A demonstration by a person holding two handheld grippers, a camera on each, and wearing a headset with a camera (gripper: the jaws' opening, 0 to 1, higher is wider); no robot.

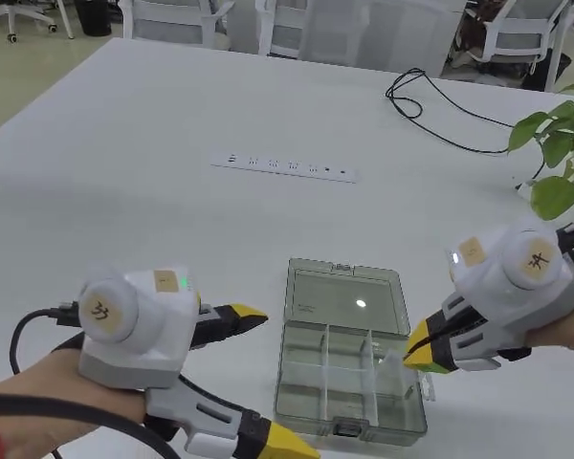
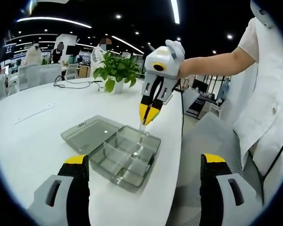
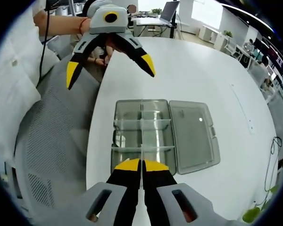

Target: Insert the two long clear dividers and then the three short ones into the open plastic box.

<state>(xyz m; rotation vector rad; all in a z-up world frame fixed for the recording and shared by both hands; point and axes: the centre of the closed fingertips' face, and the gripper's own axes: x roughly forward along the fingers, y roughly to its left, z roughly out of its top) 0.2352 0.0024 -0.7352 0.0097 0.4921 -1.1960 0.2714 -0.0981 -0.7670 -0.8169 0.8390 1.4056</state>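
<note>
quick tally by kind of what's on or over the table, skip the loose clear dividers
grippers: 2, left gripper with tongs open, right gripper with tongs shut on a clear divider
plastic box: 1
power strip: 1
black cable: 1
potted plant: 1
total: 6

A: Your right gripper [image 1: 421, 352] covers part of the right wall of the plastic box [image 1: 344, 296], doesn't it?

B: It does. The clear divider [image 1: 393, 362] pinched at its tips is so faint that you can't tell long from short, nor whether it touches the box floor.

A: And your left gripper [image 1: 282, 382]?

B: Its near jaw runs off the bottom edge. Far across the table, the power strip [image 1: 285, 166] markings are too small to read, and the plant [image 1: 558, 143] is cut by the right edge.
</note>
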